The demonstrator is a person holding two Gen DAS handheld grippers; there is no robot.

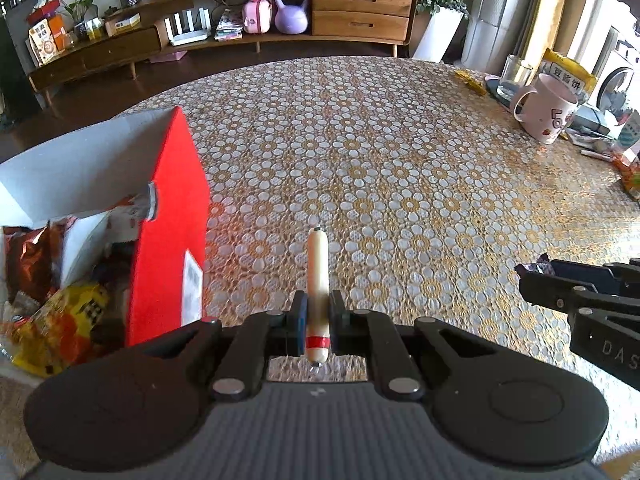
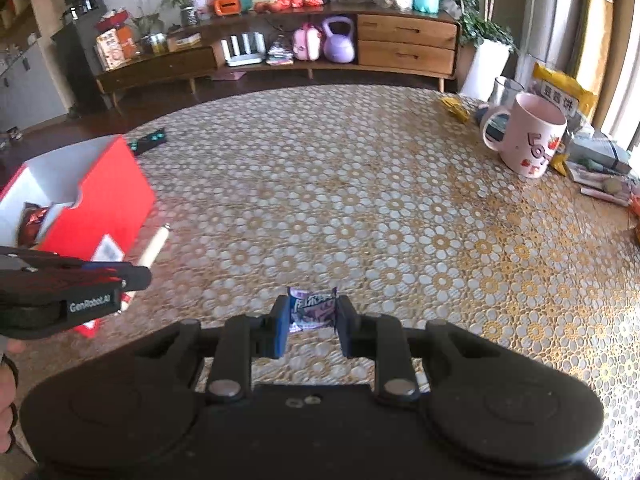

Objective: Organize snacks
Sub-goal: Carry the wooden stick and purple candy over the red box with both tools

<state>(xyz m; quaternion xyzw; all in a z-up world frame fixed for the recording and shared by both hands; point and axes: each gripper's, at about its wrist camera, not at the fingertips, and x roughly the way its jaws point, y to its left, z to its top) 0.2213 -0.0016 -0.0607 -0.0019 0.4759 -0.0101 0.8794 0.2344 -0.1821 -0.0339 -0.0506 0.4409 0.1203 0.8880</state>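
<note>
Red box (image 1: pixel 168 220) at table's left, snack packets inside. Left gripper (image 1: pixel 318 320) clamped on sausage stick (image 1: pixel 318 272), just right of box. Right gripper (image 2: pixel 313 320) clamped on purple candy wrapper (image 2: pixel 312 309) above floral tablecloth (image 2: pixel 360 200). Pink mug (image 2: pixel 528 136) far right.

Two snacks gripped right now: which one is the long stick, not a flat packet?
The sausage stick in the left gripper: long, cream, red-banded. The right gripper holds a flat purple packet.

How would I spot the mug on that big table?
Look to the far right side of the flower-patterned table. The mug stands upright there, before a clear glass and a yellow bag. It alone is pale pink, with a handle.
</note>
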